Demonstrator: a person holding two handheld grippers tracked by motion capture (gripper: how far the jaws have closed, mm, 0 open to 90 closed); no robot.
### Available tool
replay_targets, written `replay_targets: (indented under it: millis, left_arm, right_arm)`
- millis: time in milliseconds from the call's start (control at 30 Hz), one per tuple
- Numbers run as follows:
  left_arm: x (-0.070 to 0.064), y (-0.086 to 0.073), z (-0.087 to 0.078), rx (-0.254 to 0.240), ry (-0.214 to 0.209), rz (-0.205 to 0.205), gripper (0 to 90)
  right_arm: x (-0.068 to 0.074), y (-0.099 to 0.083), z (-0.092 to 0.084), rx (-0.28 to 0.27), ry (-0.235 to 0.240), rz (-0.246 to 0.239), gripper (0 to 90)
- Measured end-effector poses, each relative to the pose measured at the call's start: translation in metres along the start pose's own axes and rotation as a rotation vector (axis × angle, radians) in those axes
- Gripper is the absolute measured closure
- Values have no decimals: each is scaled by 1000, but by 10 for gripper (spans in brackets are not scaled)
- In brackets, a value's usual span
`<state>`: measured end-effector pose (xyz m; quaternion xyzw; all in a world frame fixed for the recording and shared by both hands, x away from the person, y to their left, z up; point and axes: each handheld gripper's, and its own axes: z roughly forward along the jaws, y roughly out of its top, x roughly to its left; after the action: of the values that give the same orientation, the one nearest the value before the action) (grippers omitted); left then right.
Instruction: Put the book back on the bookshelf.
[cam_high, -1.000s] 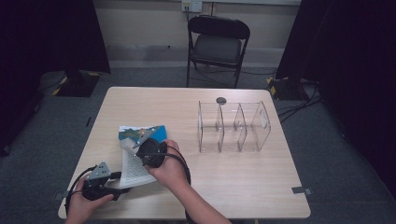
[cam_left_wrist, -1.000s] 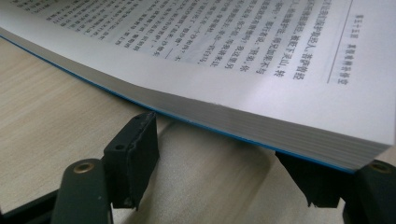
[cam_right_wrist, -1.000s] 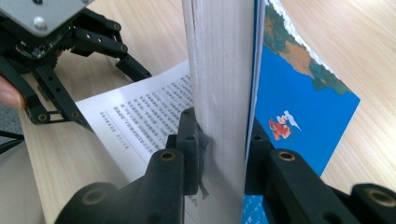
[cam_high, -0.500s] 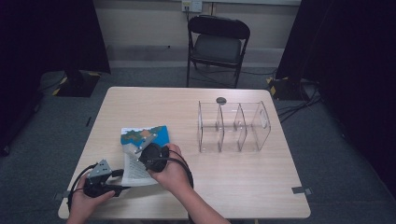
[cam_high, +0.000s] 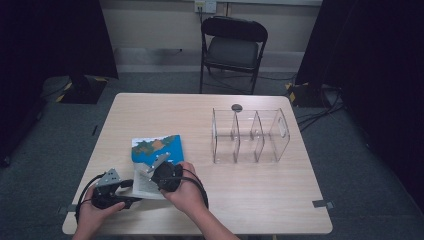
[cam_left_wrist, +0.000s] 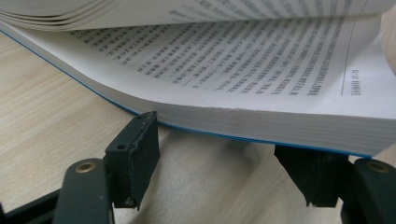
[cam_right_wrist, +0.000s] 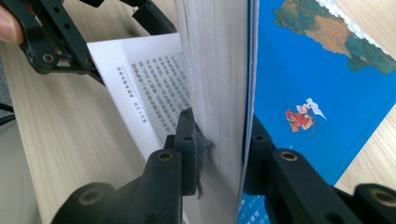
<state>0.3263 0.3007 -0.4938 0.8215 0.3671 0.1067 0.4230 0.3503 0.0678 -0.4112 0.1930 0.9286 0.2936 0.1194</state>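
Observation:
A paperback book (cam_high: 156, 149) with a blue illustrated cover (cam_right_wrist: 317, 79) lies at the table's front left, partly opened. My right gripper (cam_high: 151, 172) is shut on a thick batch of pages together with the front cover (cam_right_wrist: 219, 140), holding them up off a printed page. My left gripper (cam_high: 133, 194) sits at the book's near-left edge. Its jaws stand wide apart and open (cam_left_wrist: 224, 158), low on the table beside the lower page block (cam_left_wrist: 261, 84). From the right gripper view, the left gripper (cam_right_wrist: 112, 32) is at the top left, by the printed page's corner.
A clear acrylic organizer (cam_high: 250, 135) with three compartments stands right of the book. A small dark round object (cam_high: 236, 107) lies behind it. A black folding chair (cam_high: 232, 47) stands beyond the wooden table (cam_high: 260, 200). Cables trail from both grippers at the front left.
The right gripper has shifted slightly right and toward the front with the lifted pages, and the blue cover now lies flatter. The left gripper has barely moved.

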Motion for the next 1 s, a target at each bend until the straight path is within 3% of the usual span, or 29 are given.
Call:
replay_targets:
  millis: [133, 300, 533, 700, 767, 1000]
  left_arm:
    - [0, 1, 1, -9, -1, -4, 304]
    - [0, -1, 6, 14, 10, 18, 302]
    - [-1, -1, 7, 6, 13, 18, 297]
    - [-1, 1, 6, -12, -2, 25, 289]
    - [-1, 1, 6, -2, 0, 39, 289]
    - [0, 0, 7, 14, -11, 38, 294]
  right_arm:
    - [2, -1, 2, 7, -2, -5, 732]
    - [6, -9, 11, 27, 6, -14, 720]
    - [7, -13, 15, 12, 19, -11, 700]
    - [7, -18, 19, 3, 47, 3, 636]
    - [10, -19, 21, 4, 46, -14, 608]
    - [9, -24, 23, -17, 75, -2, 526]
